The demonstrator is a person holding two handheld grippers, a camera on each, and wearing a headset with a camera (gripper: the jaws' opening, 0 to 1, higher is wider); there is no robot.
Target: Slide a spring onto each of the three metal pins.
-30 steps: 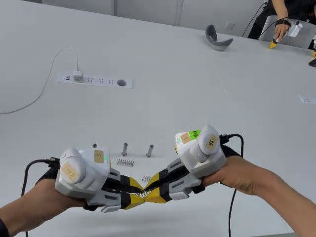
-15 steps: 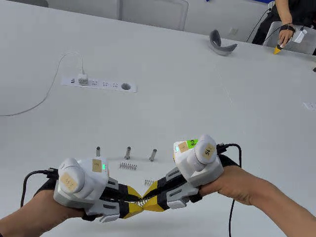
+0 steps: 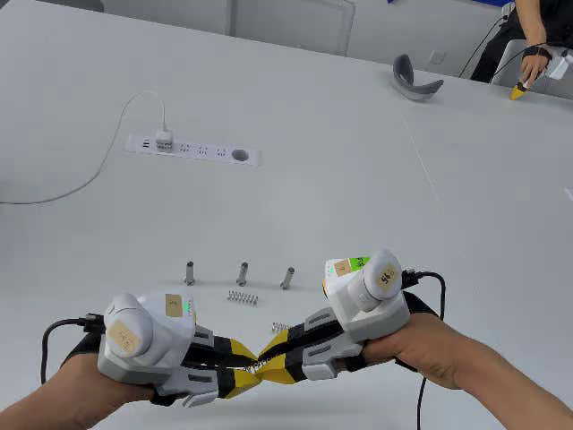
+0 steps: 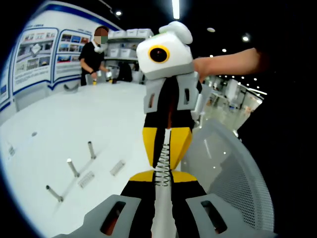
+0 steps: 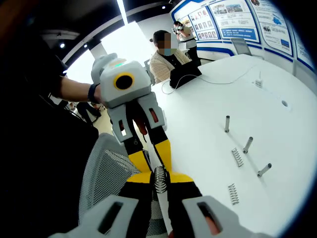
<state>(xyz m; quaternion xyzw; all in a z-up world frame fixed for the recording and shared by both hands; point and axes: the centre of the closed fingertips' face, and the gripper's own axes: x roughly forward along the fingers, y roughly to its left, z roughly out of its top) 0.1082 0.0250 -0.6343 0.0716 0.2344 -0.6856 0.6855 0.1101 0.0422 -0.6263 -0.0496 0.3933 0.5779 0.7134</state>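
Tip to tip above the white table (image 3: 376,188), my left gripper (image 3: 245,375) and right gripper (image 3: 274,362) meet nose-on, and 1 spring (image 3: 260,365) bridges the short gap between them. In the left gripper view, my left gripper's (image 4: 162,180) jaws are pressed together on the near end of the spring (image 4: 163,166), whose coils run straight ahead into the yellow tips of the opposing gripper. The right gripper view mirrors it: my right gripper's (image 5: 159,185) jaws are clamped on the spring's (image 5: 159,178) other end, with the left gripper's tips just beyond. The 3 metal pins (image 3: 242,273) stand upright in a row on the table past both tips, well apart from them, off to the left of the left jaws (image 4: 73,167) and to the right of the right jaws (image 5: 247,145). 2 loose springs lie flat between the pins and the grippers, 1 (image 3: 242,297) near the middle pin, the other (image 3: 280,327) just ahead of the right gripper. A power strip (image 3: 192,150) lies far beyond the pins.
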